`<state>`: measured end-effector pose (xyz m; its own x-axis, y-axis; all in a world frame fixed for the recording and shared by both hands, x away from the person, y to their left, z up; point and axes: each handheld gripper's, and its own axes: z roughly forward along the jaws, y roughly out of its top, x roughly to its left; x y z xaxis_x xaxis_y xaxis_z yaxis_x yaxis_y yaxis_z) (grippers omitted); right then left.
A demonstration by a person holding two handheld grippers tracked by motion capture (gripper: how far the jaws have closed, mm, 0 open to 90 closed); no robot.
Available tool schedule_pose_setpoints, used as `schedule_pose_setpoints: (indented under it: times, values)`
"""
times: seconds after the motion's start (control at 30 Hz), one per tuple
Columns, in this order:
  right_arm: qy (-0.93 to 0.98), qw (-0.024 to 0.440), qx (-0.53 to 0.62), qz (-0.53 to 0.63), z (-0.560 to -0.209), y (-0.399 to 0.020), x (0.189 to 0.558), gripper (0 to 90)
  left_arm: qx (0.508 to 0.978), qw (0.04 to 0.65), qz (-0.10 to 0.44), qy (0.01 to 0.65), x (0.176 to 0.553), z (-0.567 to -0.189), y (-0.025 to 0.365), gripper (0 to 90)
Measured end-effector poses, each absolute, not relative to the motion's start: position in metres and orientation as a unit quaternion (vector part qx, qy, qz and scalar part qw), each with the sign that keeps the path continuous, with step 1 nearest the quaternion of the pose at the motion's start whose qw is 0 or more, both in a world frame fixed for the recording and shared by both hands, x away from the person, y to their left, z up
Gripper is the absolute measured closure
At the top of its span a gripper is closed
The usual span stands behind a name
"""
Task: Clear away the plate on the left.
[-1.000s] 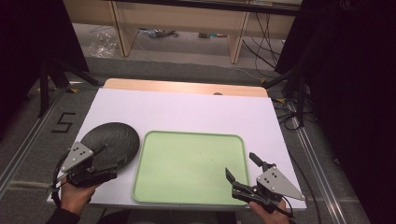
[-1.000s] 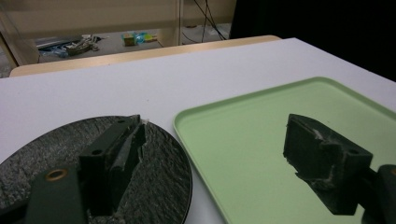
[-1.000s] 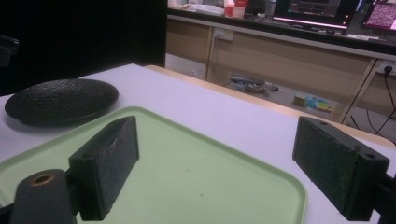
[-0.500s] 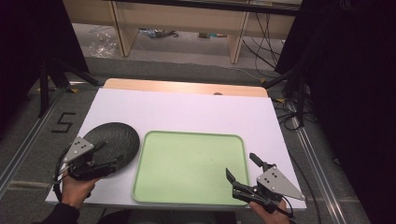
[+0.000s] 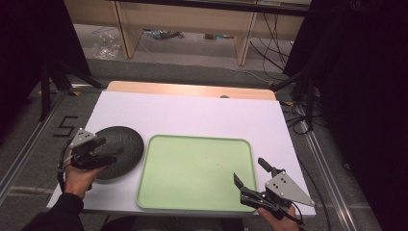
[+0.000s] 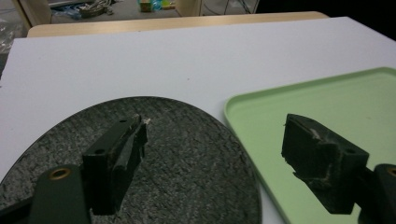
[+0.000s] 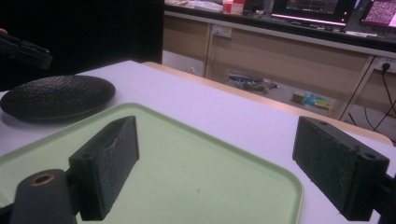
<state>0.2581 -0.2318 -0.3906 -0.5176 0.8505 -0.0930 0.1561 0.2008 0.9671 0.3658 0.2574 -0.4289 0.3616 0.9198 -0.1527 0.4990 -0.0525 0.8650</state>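
Black and bumpy, the round plate (image 5: 118, 150) lies flat on the white table (image 5: 192, 115), at the near left, just beside the left edge of the green tray (image 5: 195, 173). It is round, so it has no long side and points no way; its open face looks up. The left gripper (image 5: 113, 156) hangs over the near part of the plate, and a hand (image 5: 79, 175) holds it from the near side. In the left gripper view the jaws are wide apart with nothing between them. One jaw is over the plate's dark middle, and the other is over the tray's left edge. I cannot tell if the jaws touch the plate. The tray lies flat in the near middle of the table, with its long side going left to right. The right gripper (image 5: 248, 175) is at the near right, over the tray's near right corner. Its jaws are wide apart too and hold nothing. In the right gripper view the plate (image 7: 56, 95) sits far off on the left, beyond the tray (image 7: 196, 177).
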Motion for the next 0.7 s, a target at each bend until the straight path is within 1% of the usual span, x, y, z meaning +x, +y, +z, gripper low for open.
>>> schedule_pose_setpoints:
  times: [0.1,0.37,0.7]
  values:
    - [0.696,0.329,0.361,0.526,-0.391,-0.232,0.258,15.3,0.688,0.455,0.225,0.518,0.371,-0.430,0.259,20.7]
    - [0.699,0.335,0.363,0.518,-0.391,-0.232,0.258,15.3,0.687,0.436,0.227,0.535,0.385,-0.434,0.269,20.7]
    - [0.701,0.335,0.358,0.518,-0.390,-0.229,0.255,15.3,0.689,0.425,0.196,0.553,0.395,-0.441,0.293,20.6]
